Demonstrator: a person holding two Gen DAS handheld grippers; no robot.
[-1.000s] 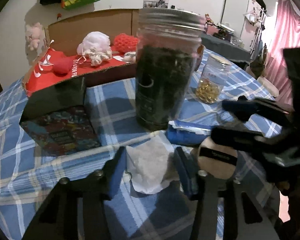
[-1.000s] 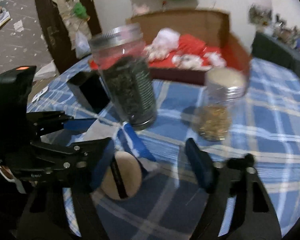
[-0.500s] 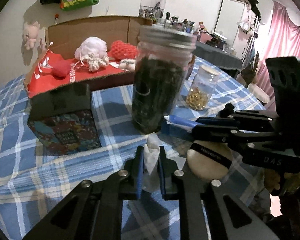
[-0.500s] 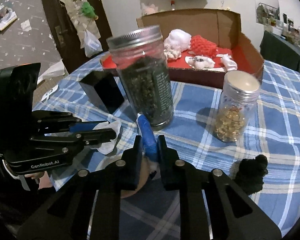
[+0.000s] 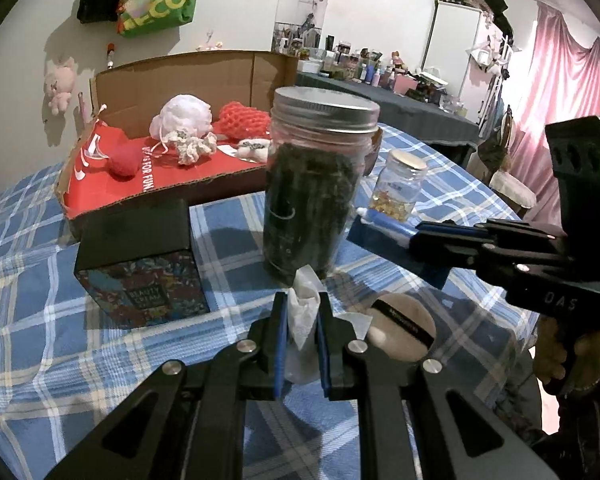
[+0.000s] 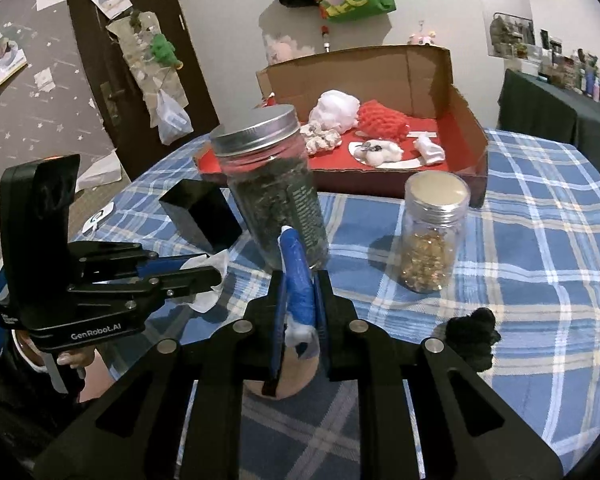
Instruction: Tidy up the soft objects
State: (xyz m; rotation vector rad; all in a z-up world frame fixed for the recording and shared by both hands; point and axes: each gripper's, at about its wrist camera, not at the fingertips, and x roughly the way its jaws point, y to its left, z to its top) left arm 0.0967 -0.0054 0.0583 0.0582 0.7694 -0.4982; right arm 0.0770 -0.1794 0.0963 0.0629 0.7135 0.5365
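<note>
My left gripper [image 5: 302, 308] is shut on a white crumpled tissue [image 5: 303, 312] and holds it above the blue plaid tablecloth; it also shows in the right wrist view [image 6: 208, 276]. My right gripper [image 6: 298, 280] is shut on a blue and white soft cloth [image 6: 296, 276], seen from the side in the left wrist view [image 5: 384, 228]. A beige powder puff [image 5: 402, 324] lies on the table under my right gripper. An open cardboard box [image 5: 172, 76] with a red lining at the back holds several soft things: a white one [image 6: 338, 110] and a red knitted one [image 6: 380, 122].
A tall jar of dark leaves [image 5: 320, 192] stands right in front of both grippers. A small jar of golden beads [image 6: 432, 232] stands to its right. A black patterned box [image 5: 140, 264] sits to the left. A black fuzzy thing [image 6: 472, 334] lies at the right.
Both grippers closed: the left on the tissue, the right on the blue cloth. Both have lifted their loads off the table.
</note>
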